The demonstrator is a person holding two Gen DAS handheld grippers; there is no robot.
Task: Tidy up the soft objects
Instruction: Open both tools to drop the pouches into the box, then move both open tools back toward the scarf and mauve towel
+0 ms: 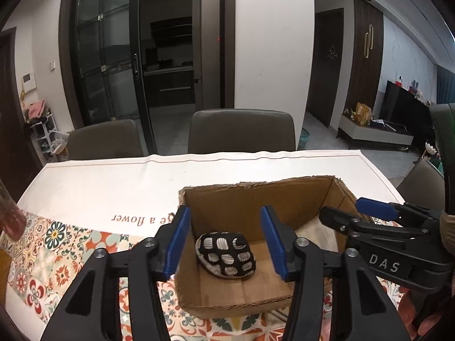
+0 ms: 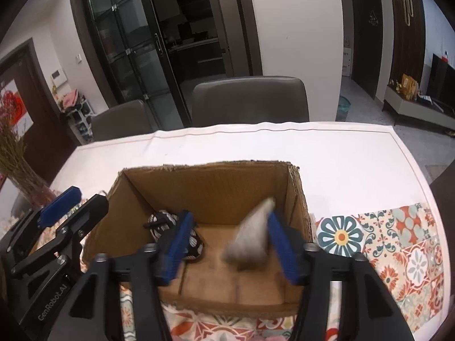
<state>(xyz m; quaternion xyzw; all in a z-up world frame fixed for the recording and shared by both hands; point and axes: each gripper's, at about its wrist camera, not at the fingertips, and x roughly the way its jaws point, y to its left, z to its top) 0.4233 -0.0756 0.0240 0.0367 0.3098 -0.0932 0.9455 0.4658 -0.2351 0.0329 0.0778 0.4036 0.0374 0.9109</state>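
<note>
An open cardboard box stands on the table. A black and white patterned soft pouch lies on its floor. My left gripper is open and empty, its blue pads astride the box's near left wall above the pouch. My right gripper is open over the box. A grey soft object, blurred, is between its pads, next to the right pad, inside the box. The right gripper also shows at the right of the left wrist view.
A white tablecloth with a floral tile pattern covers the table. Grey chairs stand behind it. A vase of dried stems is at the left.
</note>
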